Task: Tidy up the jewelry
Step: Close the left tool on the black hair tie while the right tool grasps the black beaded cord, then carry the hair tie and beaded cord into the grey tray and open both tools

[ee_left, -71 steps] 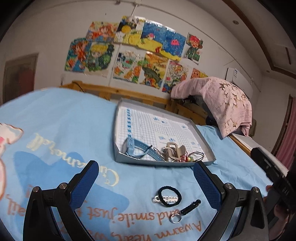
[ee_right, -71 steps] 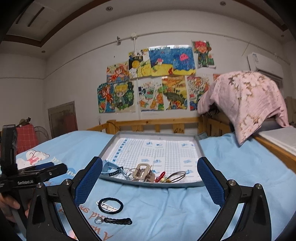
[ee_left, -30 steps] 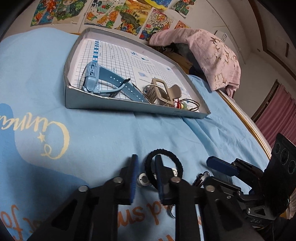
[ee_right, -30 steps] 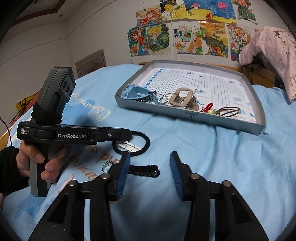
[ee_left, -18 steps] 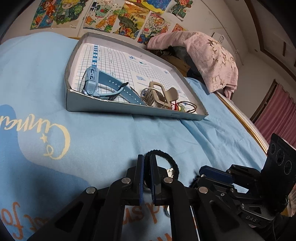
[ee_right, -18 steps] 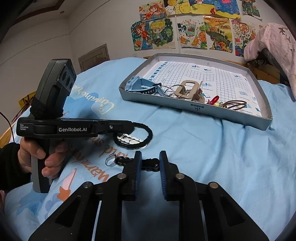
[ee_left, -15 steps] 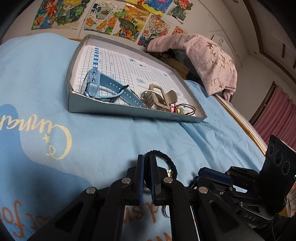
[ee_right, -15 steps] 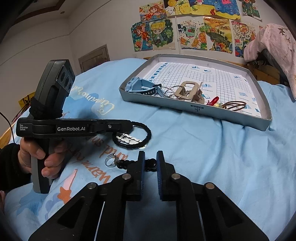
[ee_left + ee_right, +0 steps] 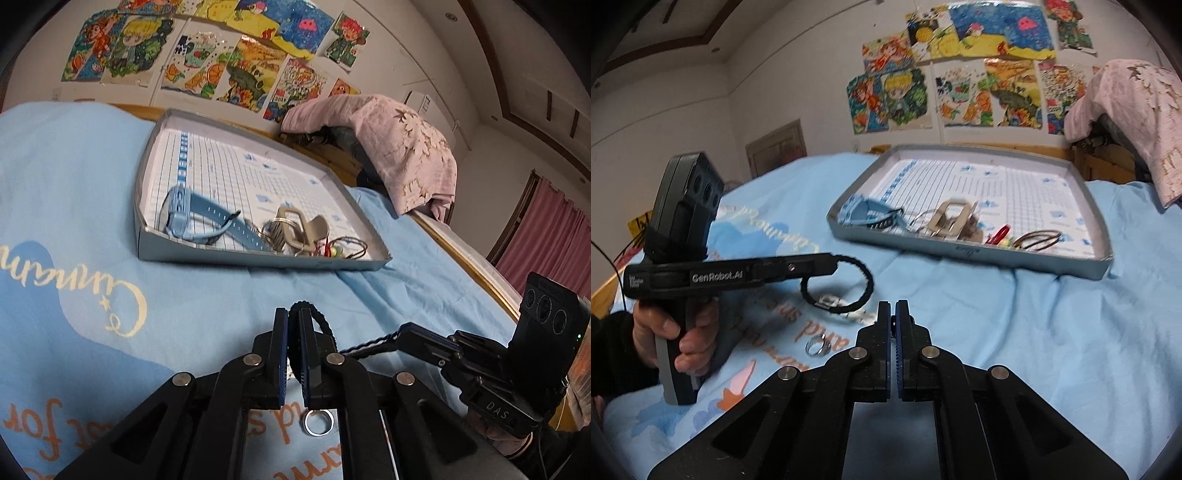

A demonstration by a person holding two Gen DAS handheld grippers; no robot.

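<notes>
While the blue wristwatch (image 9: 207,221), tan hair claw (image 9: 295,229) and thin bands already lie in the grey cardboard tray (image 9: 258,254), the left gripper (image 9: 293,332) clamps the black braided bracelet (image 9: 849,288) short of that tray, and the right gripper (image 9: 895,321), just closed, pinches a black braided cord (image 9: 369,345) whose silver ring (image 9: 818,347) rests on the blue bedsheet (image 9: 1034,332).

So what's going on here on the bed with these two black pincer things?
A person working two handheld grippers is tidying jewelry on a blue bedsheet. The left gripper is shut on a black braided bracelet; the right gripper has just closed on a black cord. Neither piece is yet in the grey tray holding a blue watch.
</notes>
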